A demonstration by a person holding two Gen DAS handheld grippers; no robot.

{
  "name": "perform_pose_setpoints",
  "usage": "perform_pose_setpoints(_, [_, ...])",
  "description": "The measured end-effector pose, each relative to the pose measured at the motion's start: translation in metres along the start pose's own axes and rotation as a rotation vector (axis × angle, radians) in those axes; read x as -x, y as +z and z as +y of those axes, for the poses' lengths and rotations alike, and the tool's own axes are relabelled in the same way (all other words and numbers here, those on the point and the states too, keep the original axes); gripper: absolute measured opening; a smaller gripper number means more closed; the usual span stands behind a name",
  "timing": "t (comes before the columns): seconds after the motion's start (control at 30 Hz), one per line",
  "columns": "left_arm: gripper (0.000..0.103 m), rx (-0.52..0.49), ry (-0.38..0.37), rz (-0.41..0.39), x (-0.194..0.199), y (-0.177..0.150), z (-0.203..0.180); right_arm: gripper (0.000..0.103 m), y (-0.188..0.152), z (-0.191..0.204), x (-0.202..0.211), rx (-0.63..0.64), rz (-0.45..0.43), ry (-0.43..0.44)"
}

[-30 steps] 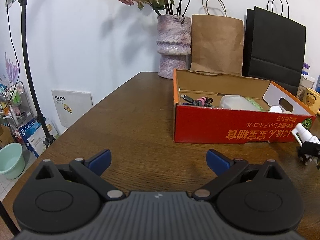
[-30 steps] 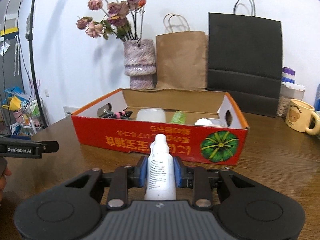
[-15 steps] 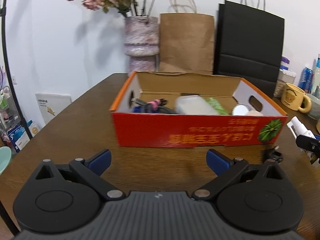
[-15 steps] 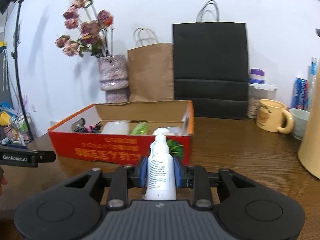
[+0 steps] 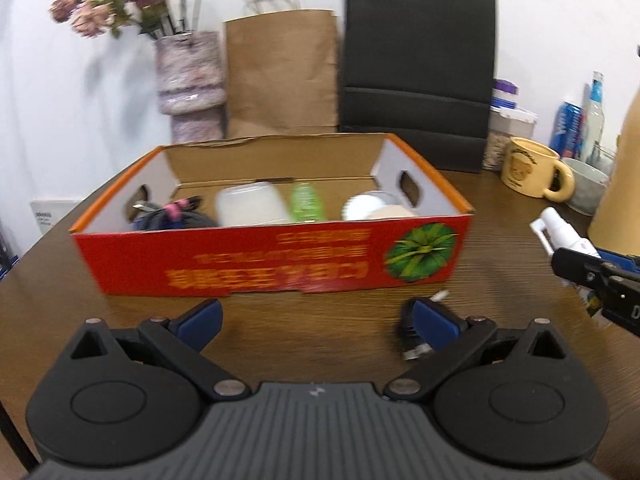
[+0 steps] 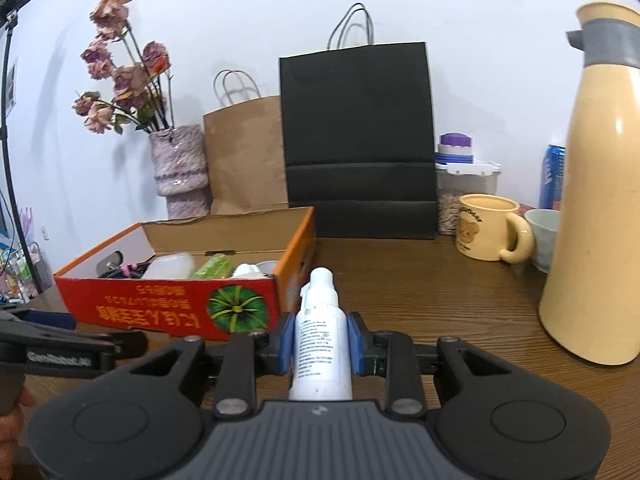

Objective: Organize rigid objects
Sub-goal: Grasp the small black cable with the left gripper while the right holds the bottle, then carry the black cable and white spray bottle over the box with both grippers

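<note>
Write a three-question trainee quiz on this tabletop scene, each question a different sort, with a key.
1. True or false: the right gripper is shut on the white spray bottle.
2. Multiple choice: the left gripper is A) open, holding nothing B) shut on a mug C) inside the box.
3. Fill in: the red cardboard box has a green ____ printed on its front.

Key: 1 true; 2 A; 3 pumpkin.

Left wrist: sitting low over the table [image 5: 280,320], facing the red box [image 5: 280,264] head-on, pretty close.
Right wrist: looking past that box's [image 6: 168,304] right end, thermos [image 6: 592,216] looming near.
Shared: both catching the box and black bag [image 5: 416,68].
</note>
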State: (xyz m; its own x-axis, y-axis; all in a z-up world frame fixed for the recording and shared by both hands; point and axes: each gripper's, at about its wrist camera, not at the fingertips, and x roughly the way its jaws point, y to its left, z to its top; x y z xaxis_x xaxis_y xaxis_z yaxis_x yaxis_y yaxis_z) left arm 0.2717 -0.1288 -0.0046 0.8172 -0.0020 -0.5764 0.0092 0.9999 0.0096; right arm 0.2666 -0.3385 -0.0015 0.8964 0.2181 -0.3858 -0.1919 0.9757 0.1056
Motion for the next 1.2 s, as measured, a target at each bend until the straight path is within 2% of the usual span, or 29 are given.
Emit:
perform_pose_setpoints(0.13, [0.103, -0.030, 0.003, -0.006, -0.008, -0.001, -0.029, 0.027, 0.000, -0.014, -0.001, -0.007, 0.003, -0.012])
perform_pose_setpoints(0.27, [0.103, -0.020, 0.018, 0.008, -0.021, -0.003, -0.046, 0.027, -0.001, -0.025, -0.004, -0.009, 0.009, -0.017])
perform_pose_setpoints(0.63, [0.103, 0.015, 0.045, 0.047, -0.047, -0.005, -0.061, 0.027, -0.002, -0.035, -0.009, -0.030, 0.013, -0.039])
perform_pose_setpoints(0.7, [0.094, 0.016, 0.037, 0.062, -0.050, -0.007, -0.061, 0.027, -0.003, -0.034, -0.010, -0.029, 0.017, -0.040])
perform_pose_setpoints(0.77, [0.068, 0.018, 0.024, 0.080, -0.053, -0.008, -0.060, 0.027, -0.004, -0.033, -0.011, -0.030, 0.020, -0.042])
perform_pose_setpoints(0.8, [0.063, 0.021, 0.013, 0.078, -0.052, -0.008, -0.059, 0.027, -0.004, -0.033, -0.011, -0.029, 0.021, -0.041])
perform_pose_setpoints(0.83, [0.045, 0.017, 0.007, 0.072, -0.050, -0.008, -0.059, 0.027, -0.004, -0.032, -0.011, -0.029, 0.021, -0.041])
perform_pose_setpoints(1.2, [0.044, 0.061, -0.027, 0.050, -0.039, -0.008, -0.044, 0.027, -0.006, -0.032, -0.012, -0.022, 0.019, -0.029])
